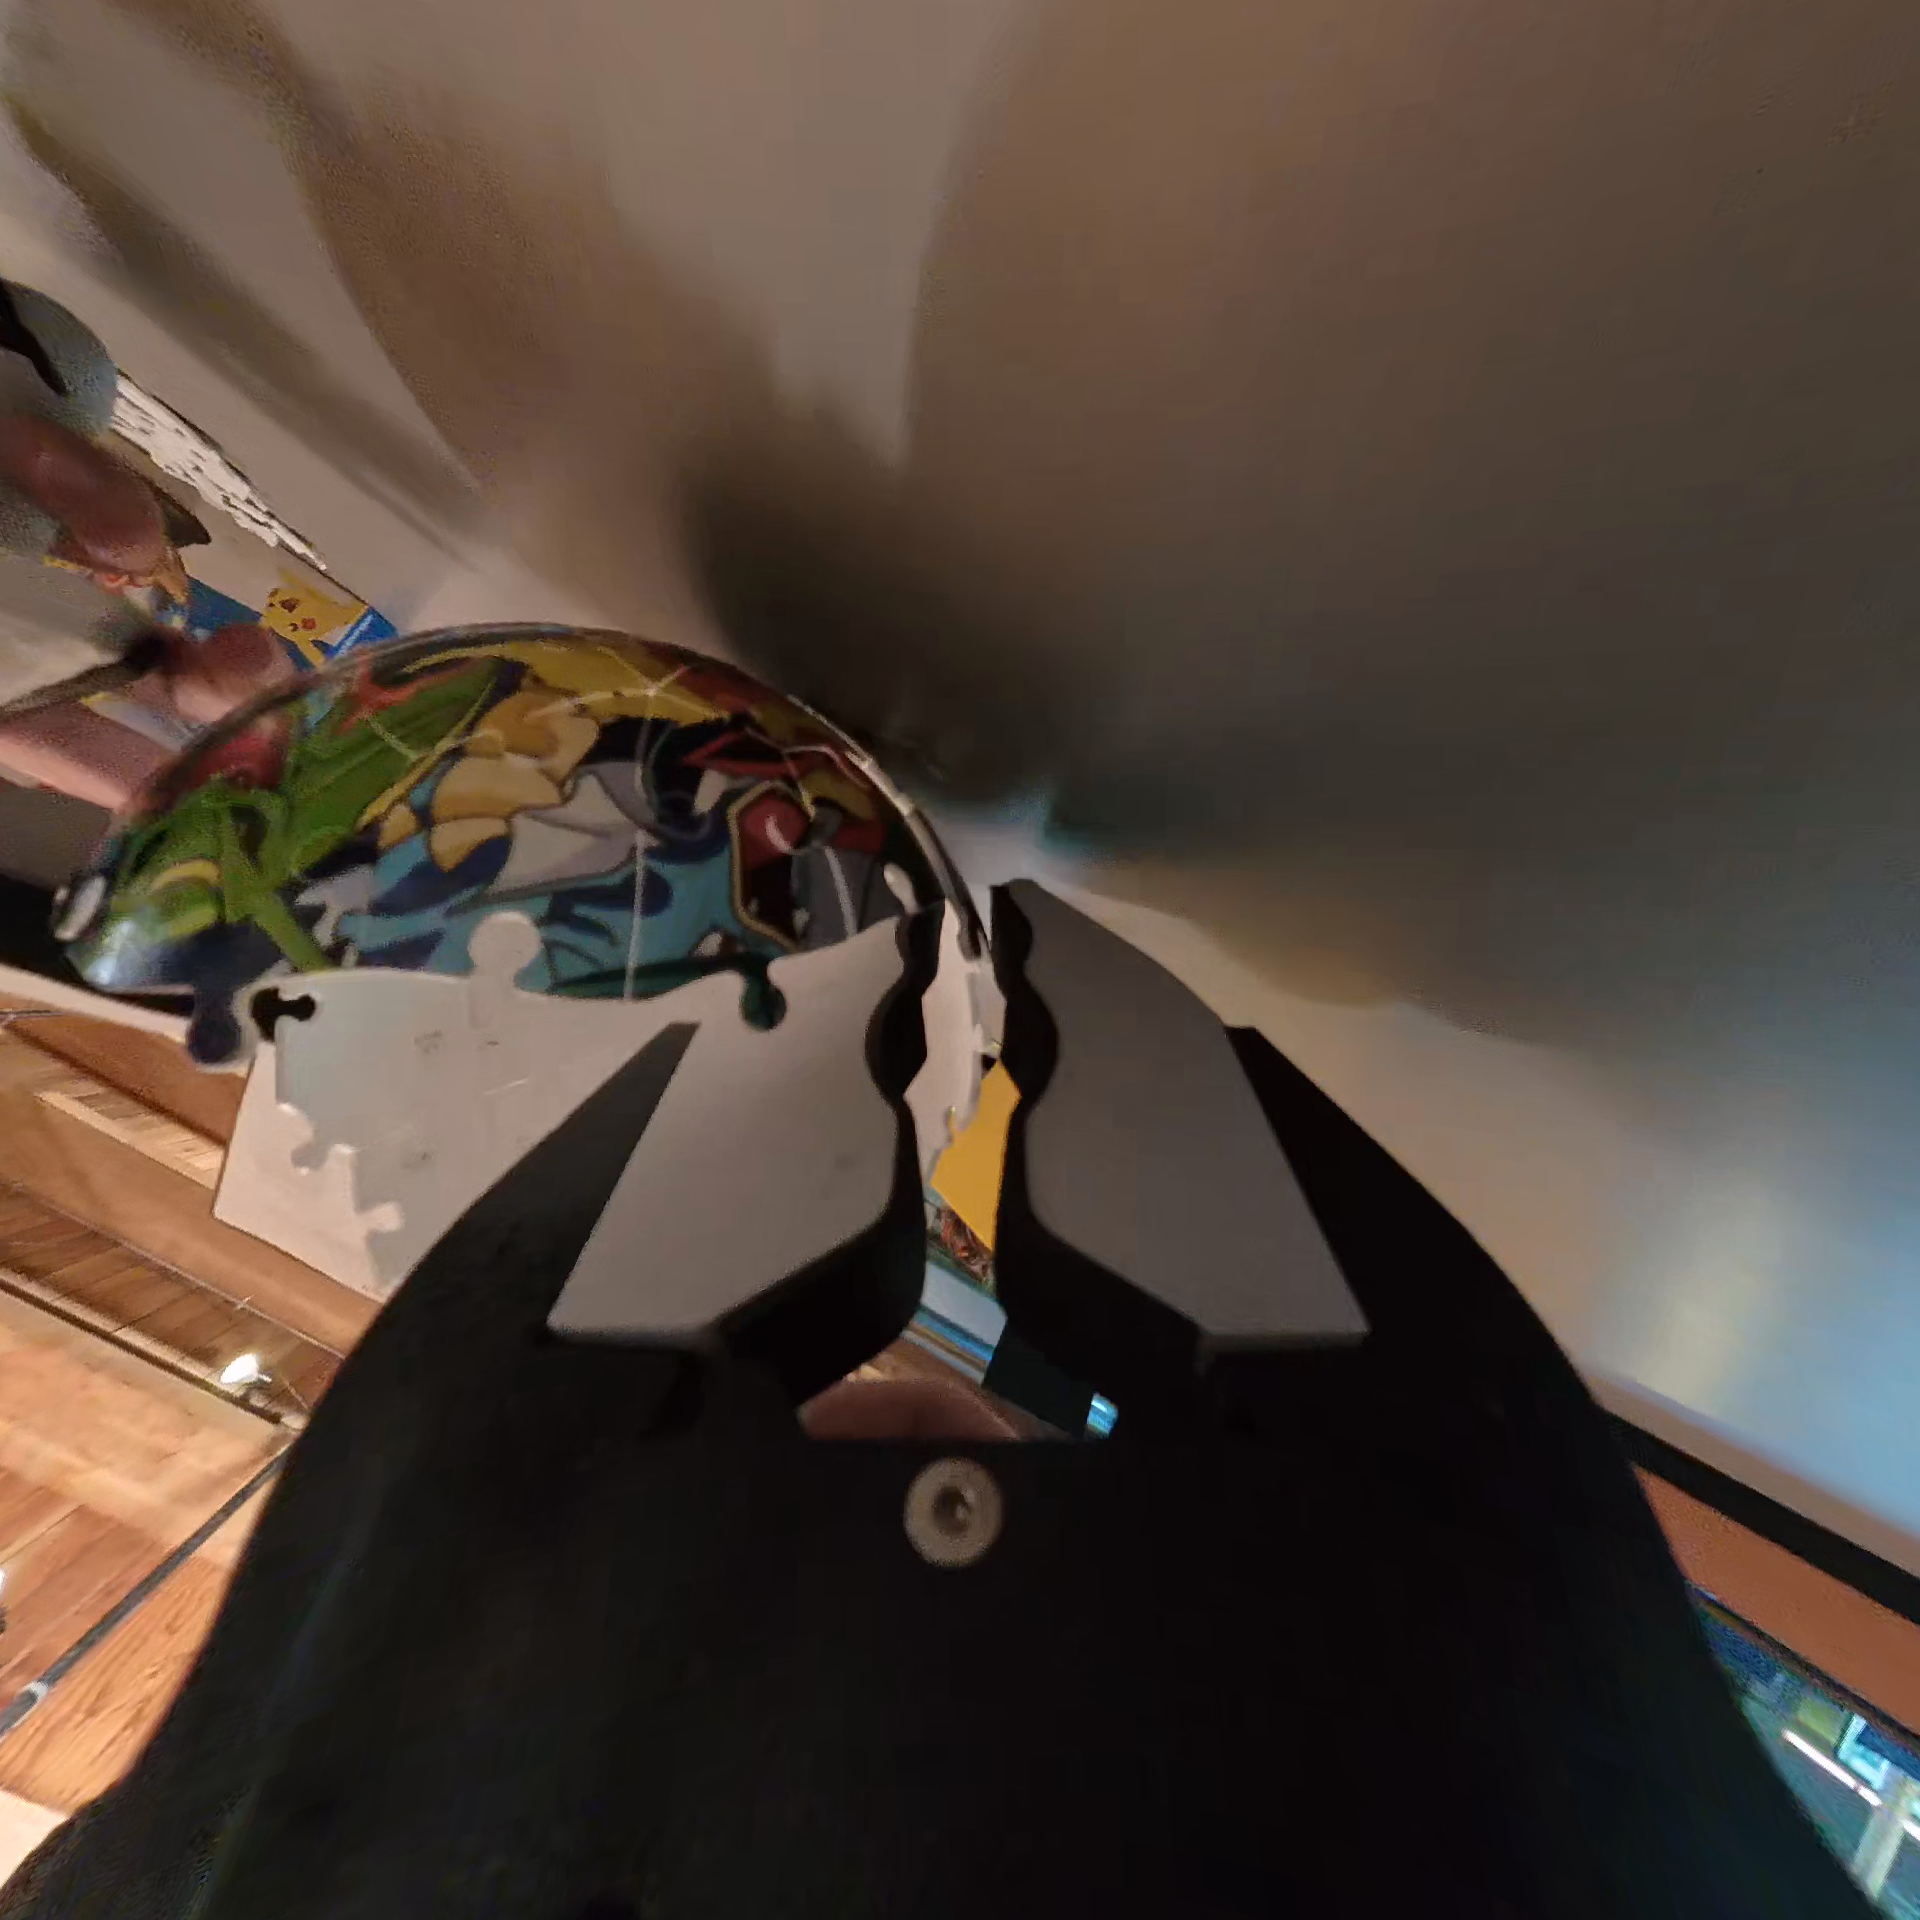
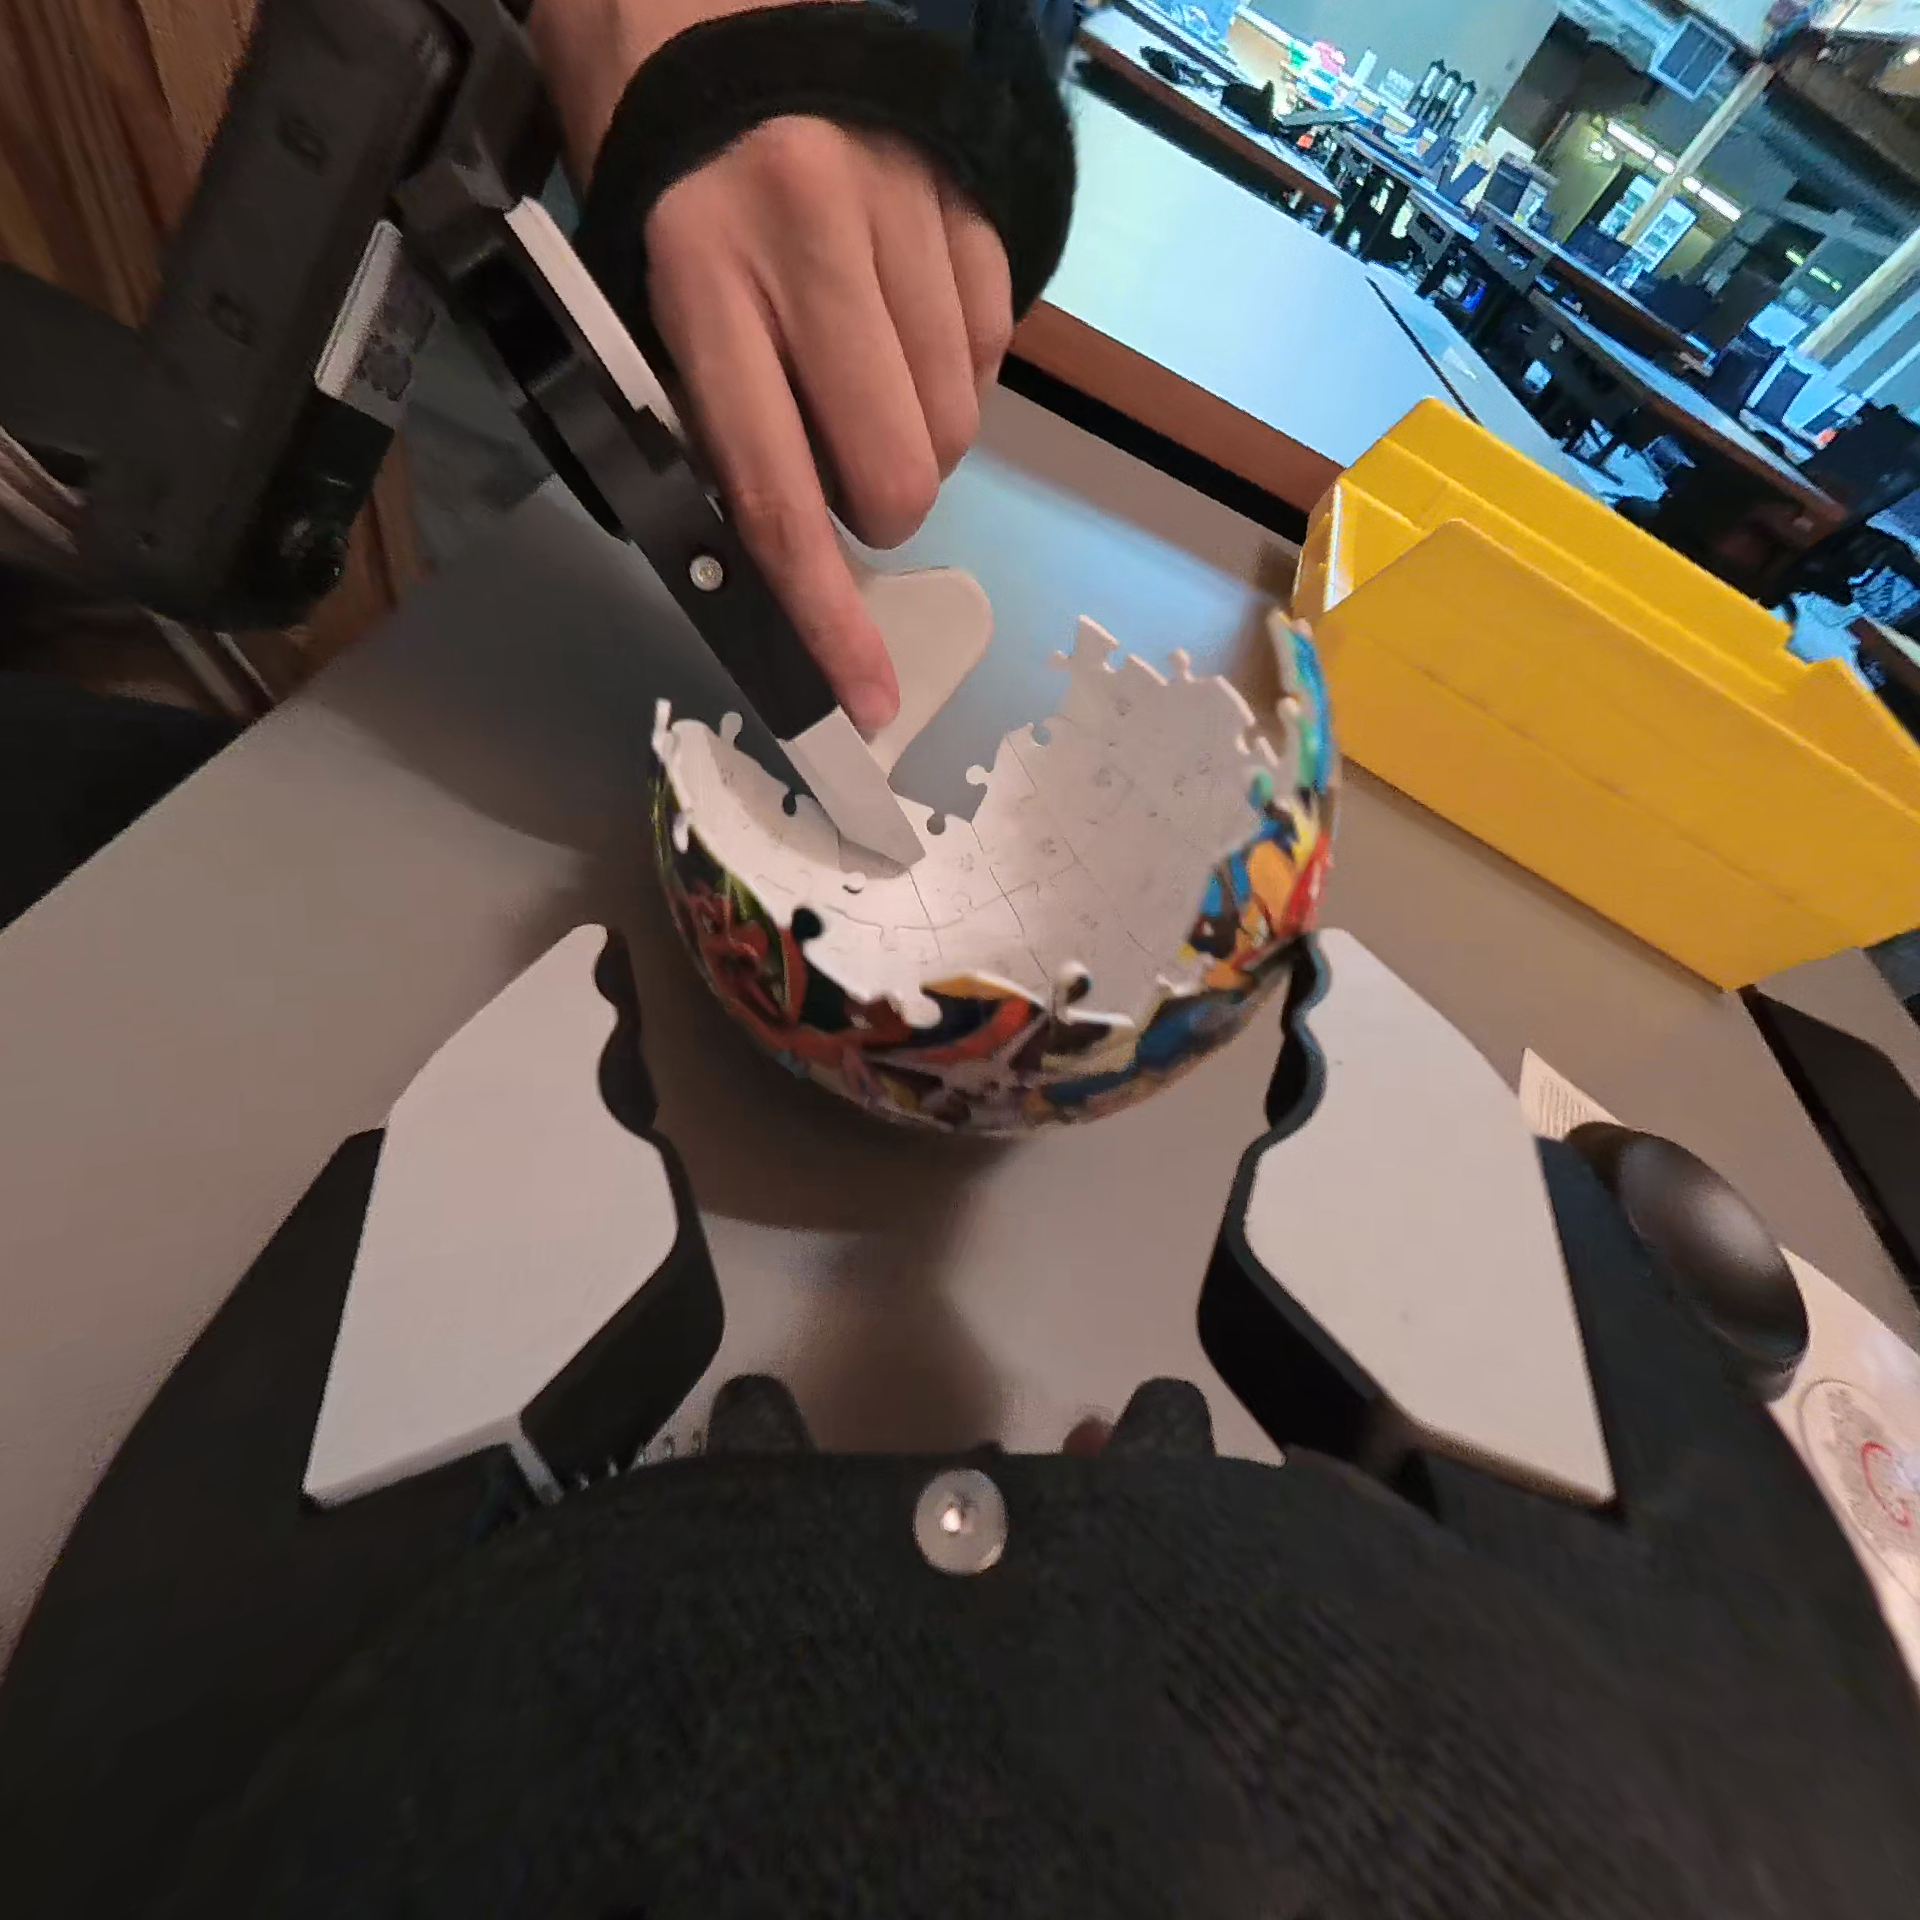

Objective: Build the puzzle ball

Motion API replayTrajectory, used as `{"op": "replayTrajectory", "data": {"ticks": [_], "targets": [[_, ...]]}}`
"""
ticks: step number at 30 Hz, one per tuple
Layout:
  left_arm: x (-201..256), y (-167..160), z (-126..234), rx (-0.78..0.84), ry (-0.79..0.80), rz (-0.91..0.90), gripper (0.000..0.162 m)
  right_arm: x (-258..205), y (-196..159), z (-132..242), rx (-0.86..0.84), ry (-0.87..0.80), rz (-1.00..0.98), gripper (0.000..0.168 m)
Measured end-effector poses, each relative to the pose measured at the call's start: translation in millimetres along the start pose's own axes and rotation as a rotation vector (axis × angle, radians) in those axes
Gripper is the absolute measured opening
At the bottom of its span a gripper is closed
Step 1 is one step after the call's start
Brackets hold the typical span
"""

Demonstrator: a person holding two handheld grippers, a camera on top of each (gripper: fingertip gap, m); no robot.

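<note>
The half-built puzzle ball is an open bowl, white inside and colourful outside, and stands on the grey table. My left gripper, held by a hand, is shut on the ball's far left rim, one finger inside the bowl and one outside. In the left wrist view the left gripper pinches the white shell wall, with the colourful outside above it. My right gripper is open and empty, with a finger on either side of the ball's near side, apart from it.
Yellow bins stand to the right of the ball. Papers lie at the table's right edge. A puzzle box shows at the left in the left wrist view. More tables fill the room behind. The gap from one gripper's tips to the other's is roughly 9 centimetres.
</note>
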State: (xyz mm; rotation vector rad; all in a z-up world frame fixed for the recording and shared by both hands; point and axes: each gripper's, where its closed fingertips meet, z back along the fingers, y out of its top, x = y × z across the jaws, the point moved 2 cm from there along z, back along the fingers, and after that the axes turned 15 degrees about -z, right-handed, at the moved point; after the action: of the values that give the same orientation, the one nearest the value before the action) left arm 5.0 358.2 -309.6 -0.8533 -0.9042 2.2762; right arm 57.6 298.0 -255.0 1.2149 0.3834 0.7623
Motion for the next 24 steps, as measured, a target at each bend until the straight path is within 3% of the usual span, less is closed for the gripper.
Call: {"op": "replayTrajectory", "data": {"ticks": [2,7,17,24], "targets": [[2,1,-2,0.012,-0.01,-0.009,0.01,-3,0,-9,-0.009,-0.031,0.055,0.126],[9,-4,-3,-0.006,-0.025,0.044,0.011,-9,10,-17,0.025,-0.113,0.21,0.117],[22,-23,-3,-0.069,-0.002,0.326,0.037,-35,11,-25,0.075,-0.282,0.391,0.112],[31,-22,7,-0.11,0.04,0.453,0.029,-45,22,-36,0.151,-0.327,0.4,0.115]]}}
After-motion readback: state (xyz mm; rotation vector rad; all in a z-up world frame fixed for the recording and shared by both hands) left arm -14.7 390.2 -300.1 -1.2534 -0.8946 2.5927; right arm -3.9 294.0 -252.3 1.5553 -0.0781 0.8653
